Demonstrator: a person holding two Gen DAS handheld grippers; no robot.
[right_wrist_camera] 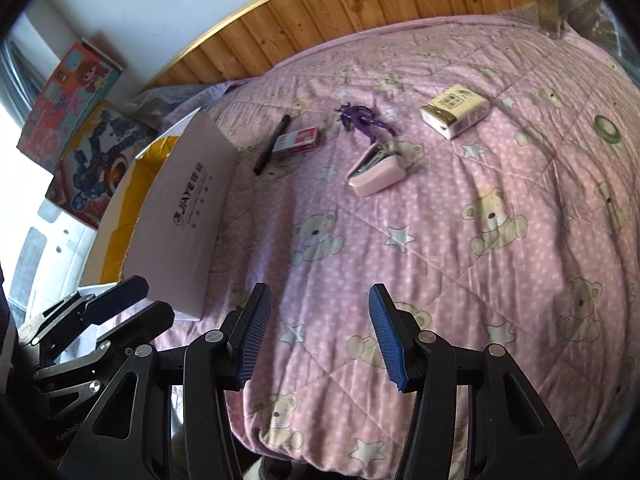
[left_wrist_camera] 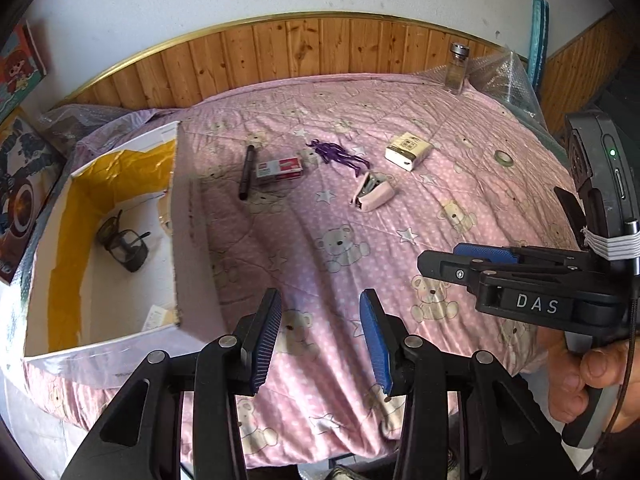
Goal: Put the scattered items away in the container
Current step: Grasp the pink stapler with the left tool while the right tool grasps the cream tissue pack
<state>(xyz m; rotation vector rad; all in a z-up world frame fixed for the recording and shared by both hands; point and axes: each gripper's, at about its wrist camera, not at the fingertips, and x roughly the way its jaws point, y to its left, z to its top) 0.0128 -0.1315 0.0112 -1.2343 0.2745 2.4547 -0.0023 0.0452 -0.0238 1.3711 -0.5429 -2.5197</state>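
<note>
A white cardboard box lined in yellow sits at the left of the pink bear-print bedspread, with a pair of dark glasses inside. Beyond it lie a black pen, a red staples box, a purple toy figure, a pink stapler, a cream packet and a small tape roll. My left gripper hovers open and empty near the bed's front edge, just right of the box. My right gripper is open and empty too, well short of the stapler.
A glass bottle with a metal cap stands at the far right corner beside bubble wrap. Toy boxes lean against the wall left of the container. Wood panelling backs the bed. A hand holds the right gripper's handle.
</note>
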